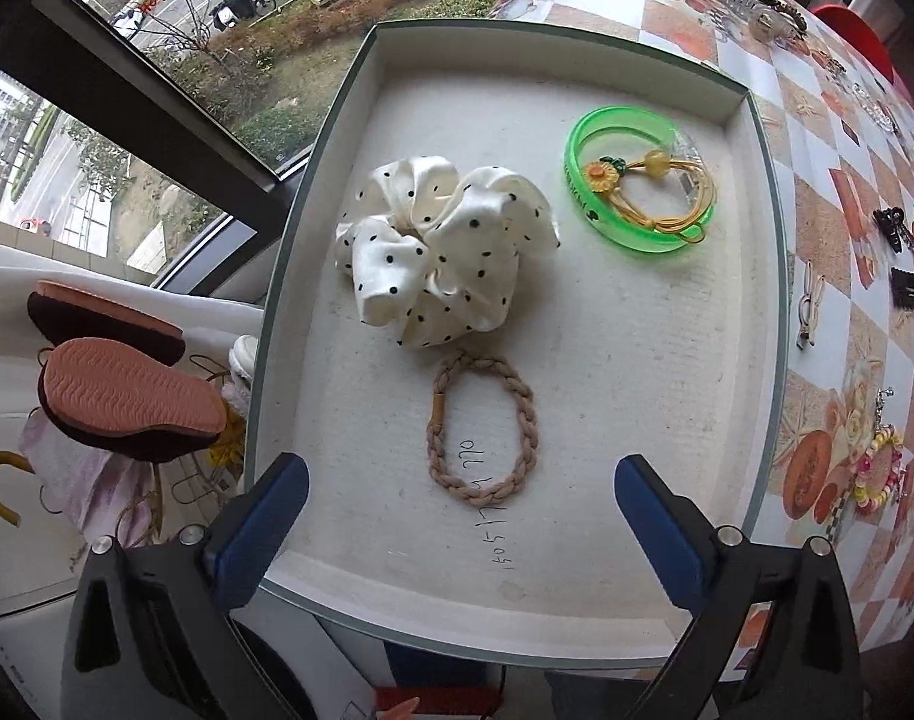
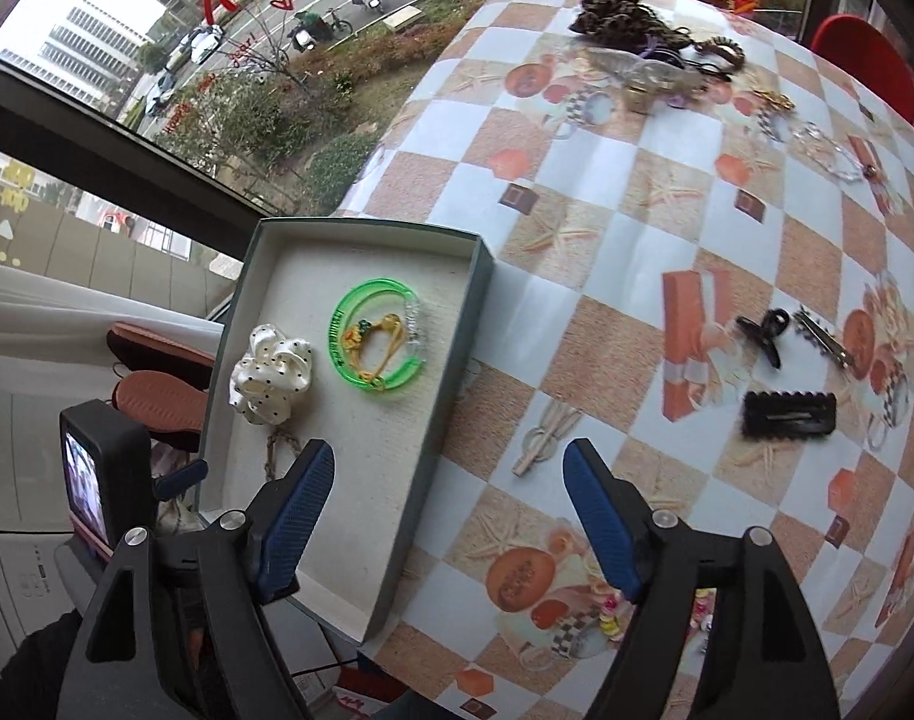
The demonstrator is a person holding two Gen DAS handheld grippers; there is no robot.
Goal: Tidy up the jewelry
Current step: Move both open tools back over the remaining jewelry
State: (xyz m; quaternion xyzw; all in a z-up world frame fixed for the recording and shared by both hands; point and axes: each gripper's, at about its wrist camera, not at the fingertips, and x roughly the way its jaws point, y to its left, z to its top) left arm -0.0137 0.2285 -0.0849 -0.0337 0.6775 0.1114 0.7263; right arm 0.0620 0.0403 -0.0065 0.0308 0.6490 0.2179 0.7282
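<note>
One handwritten number (image 1: 484, 504) inside tray (image 1: 751, 300).

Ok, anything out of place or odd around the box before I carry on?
Nothing damaged or spilled. One oddity: the box overhangs the table edge on its window side and near corner, so a push could tip it. Scrunchie, braided tie and green bangle lie flat inside.

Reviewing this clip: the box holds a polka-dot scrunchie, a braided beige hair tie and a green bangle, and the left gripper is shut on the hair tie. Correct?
Not quite. The left gripper is open and empty; the left wrist view shows its jaws spread either side of the braided beige hair tie, which lies loose in the box. The polka-dot scrunchie and green bangle are there as stated.
</note>
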